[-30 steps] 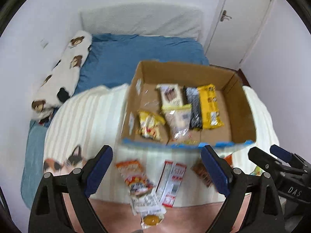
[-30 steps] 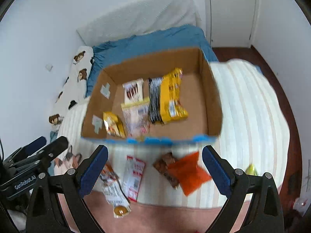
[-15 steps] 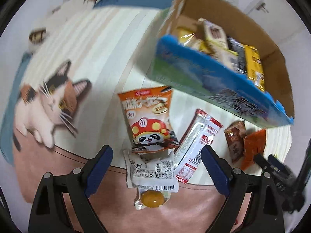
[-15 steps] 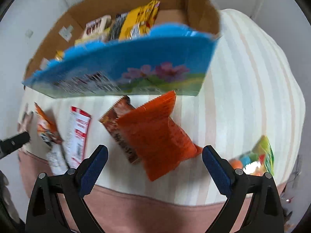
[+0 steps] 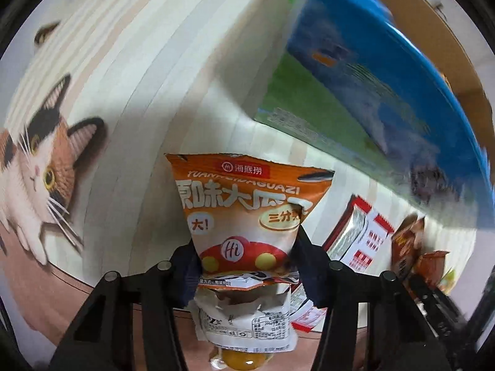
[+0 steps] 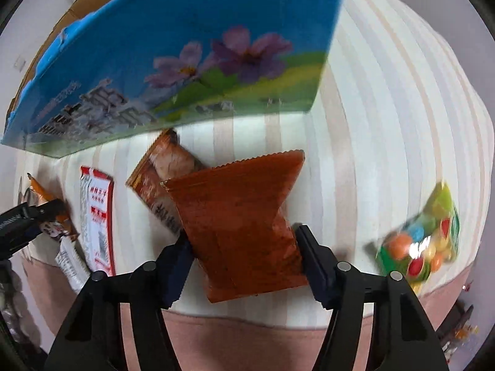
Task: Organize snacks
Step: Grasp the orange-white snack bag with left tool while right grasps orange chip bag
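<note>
A: What's the left gripper (image 5: 246, 266) pinching?
B: An orange packet (image 5: 247, 213) reading "YUANWEIDAGUAZI", "Hi", lying on the striped blanket (image 5: 173, 71).
A: And the right gripper (image 6: 243, 267)?
B: It's pinching a red-orange pouch (image 6: 244, 216) beside the blue box (image 6: 185, 46); no writing legible.

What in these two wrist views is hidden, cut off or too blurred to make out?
- Left wrist view: the box interior is hidden behind its near wall.
- Left wrist view: the white packet is partly covered by the orange sunflower seed packet.
- Right wrist view: the brown packet is half covered by the red-orange pouch.
- Right wrist view: the candy bag is motion-blurred.
</note>
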A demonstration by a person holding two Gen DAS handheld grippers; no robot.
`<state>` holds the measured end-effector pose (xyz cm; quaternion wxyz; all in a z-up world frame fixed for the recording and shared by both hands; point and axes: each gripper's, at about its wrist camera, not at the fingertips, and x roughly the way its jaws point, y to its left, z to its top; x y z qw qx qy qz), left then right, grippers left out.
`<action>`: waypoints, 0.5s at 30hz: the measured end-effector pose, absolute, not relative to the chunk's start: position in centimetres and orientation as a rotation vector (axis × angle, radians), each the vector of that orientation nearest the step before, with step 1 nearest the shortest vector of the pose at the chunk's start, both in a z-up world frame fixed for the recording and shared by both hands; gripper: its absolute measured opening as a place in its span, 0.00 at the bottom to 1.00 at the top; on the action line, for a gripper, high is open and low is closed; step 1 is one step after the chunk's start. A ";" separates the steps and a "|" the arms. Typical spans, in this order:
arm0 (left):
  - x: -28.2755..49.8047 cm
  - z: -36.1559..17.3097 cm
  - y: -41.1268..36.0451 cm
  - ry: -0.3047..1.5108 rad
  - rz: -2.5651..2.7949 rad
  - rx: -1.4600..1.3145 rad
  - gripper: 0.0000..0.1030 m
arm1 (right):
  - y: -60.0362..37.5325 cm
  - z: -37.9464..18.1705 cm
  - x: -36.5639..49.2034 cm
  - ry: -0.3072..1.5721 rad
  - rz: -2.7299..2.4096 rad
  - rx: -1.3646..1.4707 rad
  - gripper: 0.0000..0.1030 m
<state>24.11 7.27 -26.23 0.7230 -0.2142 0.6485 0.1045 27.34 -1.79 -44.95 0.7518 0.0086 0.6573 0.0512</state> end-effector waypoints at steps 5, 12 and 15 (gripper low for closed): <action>21.5 -26.0 3.6 1.469 0.186 -0.304 0.49 | -2.4 -46.2 24.2 1.531 0.120 0.112 0.65; 16.9 -28.4 0.8 1.531 0.149 -0.246 0.50 | -2.1 -48.2 20.2 1.580 0.114 0.112 0.66; 16.5 -29.2 0.7 1.534 0.153 -0.267 0.50 | -1.2 -48.8 19.9 1.579 0.113 0.083 0.75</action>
